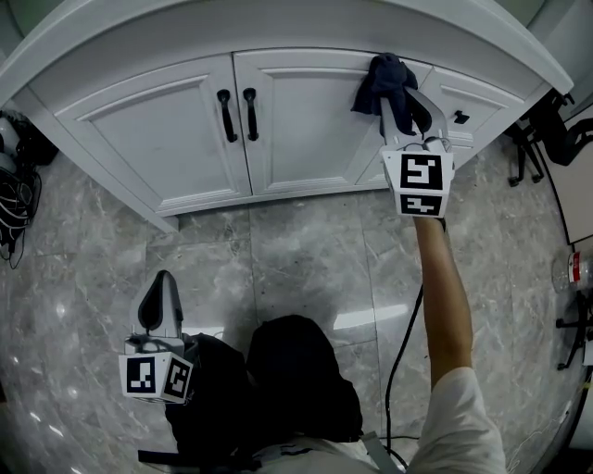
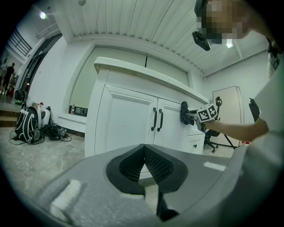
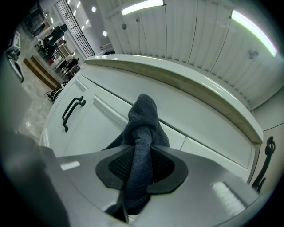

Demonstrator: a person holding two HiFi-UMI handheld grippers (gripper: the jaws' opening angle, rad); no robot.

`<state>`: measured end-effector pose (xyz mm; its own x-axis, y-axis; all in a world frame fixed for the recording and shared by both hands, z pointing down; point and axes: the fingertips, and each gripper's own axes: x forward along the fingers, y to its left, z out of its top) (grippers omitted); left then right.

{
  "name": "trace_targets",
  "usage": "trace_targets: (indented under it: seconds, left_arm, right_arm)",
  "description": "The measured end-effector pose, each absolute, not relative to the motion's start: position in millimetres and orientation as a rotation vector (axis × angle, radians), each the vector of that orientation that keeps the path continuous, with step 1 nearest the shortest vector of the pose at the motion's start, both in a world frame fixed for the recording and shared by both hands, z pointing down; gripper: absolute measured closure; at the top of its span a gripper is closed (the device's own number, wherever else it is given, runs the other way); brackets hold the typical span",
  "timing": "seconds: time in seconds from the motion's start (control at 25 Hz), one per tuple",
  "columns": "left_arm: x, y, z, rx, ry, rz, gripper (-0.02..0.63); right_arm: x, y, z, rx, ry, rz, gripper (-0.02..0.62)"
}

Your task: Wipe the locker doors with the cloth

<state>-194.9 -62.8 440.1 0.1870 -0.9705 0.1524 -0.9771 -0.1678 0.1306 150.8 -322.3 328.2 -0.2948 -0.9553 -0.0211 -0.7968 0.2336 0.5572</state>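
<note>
**Cloth at top corner of the right-hand door**

We've got the R gripper out at full arm's reach. Its jaws are partway closed & clamped on the dark blue cloth. In the R gripper view the fabric runs up between the two pads and bunches into a wad ahead of the tips.

That wad sits at the upper right corner of the right-hand door, just under the countertop lip & right beside the drawer column. From the L gripper view it looks to touch the cabinet front. The two black handles at the centre seam are well to the left of the cloth. The left-hand door has nothing on it.

Our L gripper hangs low near our body over the grey marble floor, well apart from the cabinet & pointing towards it. Its jaws are together at the tips w/ nothing between them.
</note>
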Motion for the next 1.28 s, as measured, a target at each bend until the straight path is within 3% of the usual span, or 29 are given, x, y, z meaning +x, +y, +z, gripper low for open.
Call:
trace_targets:
  seconds: [0.84,1.28]
  left_arm:
    - [-191,-62,441,2.275,-1.864,0.039,0.604]
    - [-195,-57,438,2.273,-1.873,0.038,0.604]
  right_arm:
    - [149,-322,384,1.669,-2.171,-0.582,0.512]
    - [96,-315,392,1.619,-2.251,-0.559,0.512]
